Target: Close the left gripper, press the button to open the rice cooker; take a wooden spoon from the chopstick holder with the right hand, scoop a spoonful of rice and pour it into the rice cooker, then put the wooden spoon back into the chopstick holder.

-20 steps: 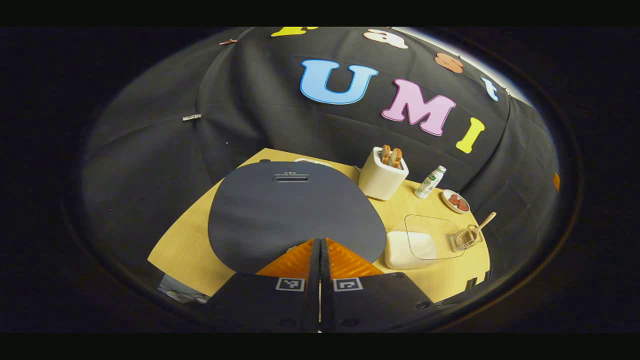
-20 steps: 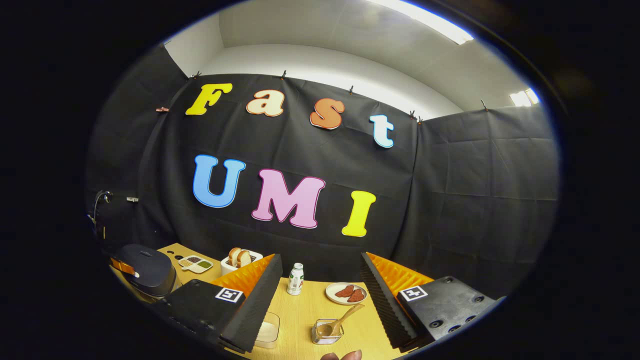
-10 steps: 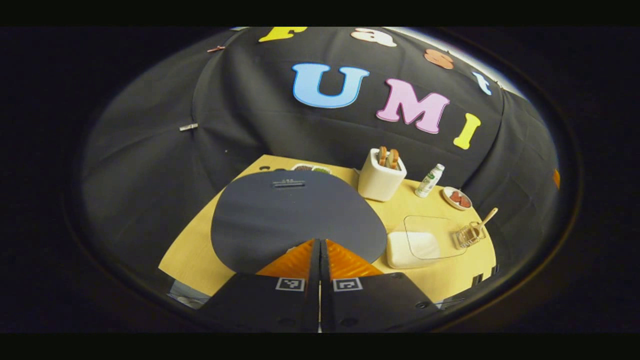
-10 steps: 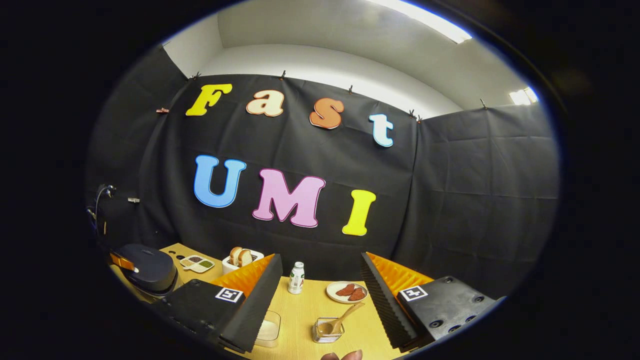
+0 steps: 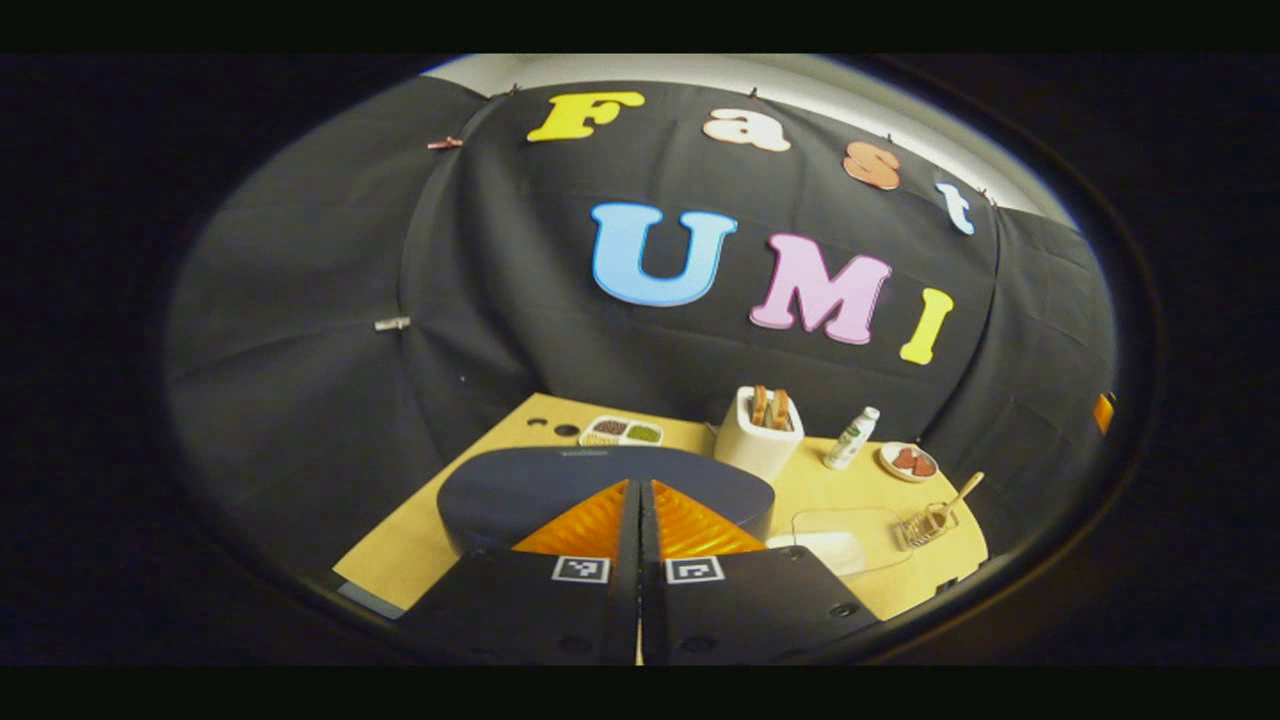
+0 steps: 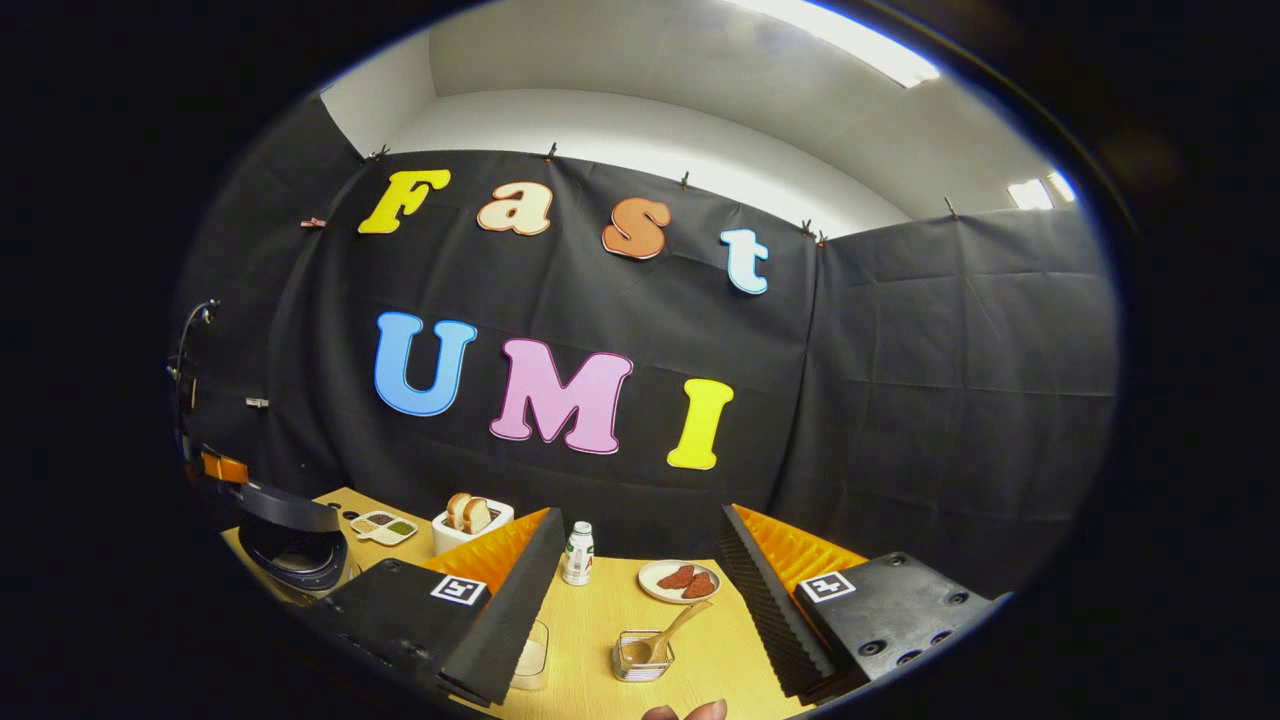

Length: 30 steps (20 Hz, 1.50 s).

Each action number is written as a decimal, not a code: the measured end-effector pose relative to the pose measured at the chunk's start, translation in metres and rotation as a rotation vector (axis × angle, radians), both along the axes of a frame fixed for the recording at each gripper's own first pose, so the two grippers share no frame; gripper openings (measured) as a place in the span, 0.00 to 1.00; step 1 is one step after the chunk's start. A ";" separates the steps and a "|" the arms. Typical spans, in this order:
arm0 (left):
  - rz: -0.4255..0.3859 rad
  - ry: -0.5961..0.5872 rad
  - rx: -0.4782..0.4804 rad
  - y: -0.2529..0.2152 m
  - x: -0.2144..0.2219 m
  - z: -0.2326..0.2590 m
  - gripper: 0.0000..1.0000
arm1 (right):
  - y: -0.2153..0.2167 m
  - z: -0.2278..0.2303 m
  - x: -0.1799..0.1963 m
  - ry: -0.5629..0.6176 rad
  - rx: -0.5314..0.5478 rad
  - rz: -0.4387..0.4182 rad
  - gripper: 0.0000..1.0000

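Rice cooker (image 6: 290, 535) lid lifted, left gripper (image 5: 640, 500) pressed together.
Right gripper (image 6: 640, 560) is spread above the chopstick holder (image 6: 642, 657), which holds the wooden spoon (image 6: 668, 635).

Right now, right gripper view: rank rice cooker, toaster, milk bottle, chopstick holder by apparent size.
1. rice cooker
2. toaster
3. chopstick holder and milk bottle: look alike; the holder sits nearer the camera, so unranked.
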<state>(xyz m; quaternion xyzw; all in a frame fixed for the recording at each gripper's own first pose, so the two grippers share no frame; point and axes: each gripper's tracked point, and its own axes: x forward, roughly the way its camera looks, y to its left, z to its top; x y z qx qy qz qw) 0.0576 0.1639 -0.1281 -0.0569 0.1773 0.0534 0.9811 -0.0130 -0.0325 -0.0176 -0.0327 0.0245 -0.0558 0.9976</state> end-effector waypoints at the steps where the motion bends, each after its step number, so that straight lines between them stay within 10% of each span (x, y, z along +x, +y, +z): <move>1: 0.010 -0.036 0.022 0.002 0.001 0.009 0.07 | -0.001 -0.001 -0.001 0.000 -0.001 -0.001 0.97; 7: 0.121 -0.214 0.127 0.021 -0.001 0.068 0.08 | -0.010 -0.008 -0.001 0.022 0.024 -0.001 0.97; 17: 0.124 -0.224 0.140 -0.031 -0.022 0.078 0.92 | -0.024 -0.040 0.031 0.100 0.098 0.087 0.97; 30: 0.086 -0.212 0.161 -0.136 -0.024 0.084 0.95 | -0.086 -0.190 0.059 0.395 0.297 0.125 0.98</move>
